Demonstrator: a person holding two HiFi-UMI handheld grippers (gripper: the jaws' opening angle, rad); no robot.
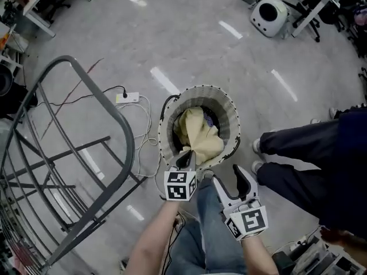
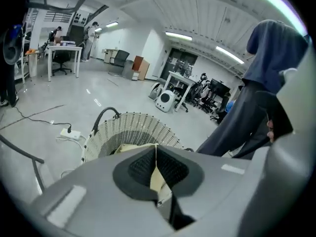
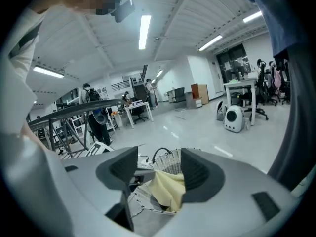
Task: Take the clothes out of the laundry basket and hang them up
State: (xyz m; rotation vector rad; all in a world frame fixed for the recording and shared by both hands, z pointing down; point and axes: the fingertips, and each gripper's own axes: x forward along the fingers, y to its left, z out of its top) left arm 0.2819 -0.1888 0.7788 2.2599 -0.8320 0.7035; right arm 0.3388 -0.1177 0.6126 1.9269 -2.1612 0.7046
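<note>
A white woven laundry basket [image 1: 230,114] stands on the floor in front of me in the head view. A pale yellow cloth [image 1: 199,135] rises out of it, with darker clothes under it. My left gripper [image 1: 186,160] is shut on the cloth's near edge and holds it above the basket rim. In the left gripper view a thin fold of yellow cloth [image 2: 156,176] is pinched between the dark pads, with the basket [image 2: 129,127] below. My right gripper [image 1: 225,177] hangs open beside it with nothing between its jaws. The right gripper view shows the cloth [image 3: 169,189] and the basket [image 3: 167,161] beyond them.
A grey metal drying rack [image 1: 71,153] fills the left side. A power strip [image 1: 127,98] with looping cables lies between rack and basket. A person's legs in dark trousers [image 1: 304,149] stand close on the right. A white round device [image 1: 269,16] and desks sit farther off.
</note>
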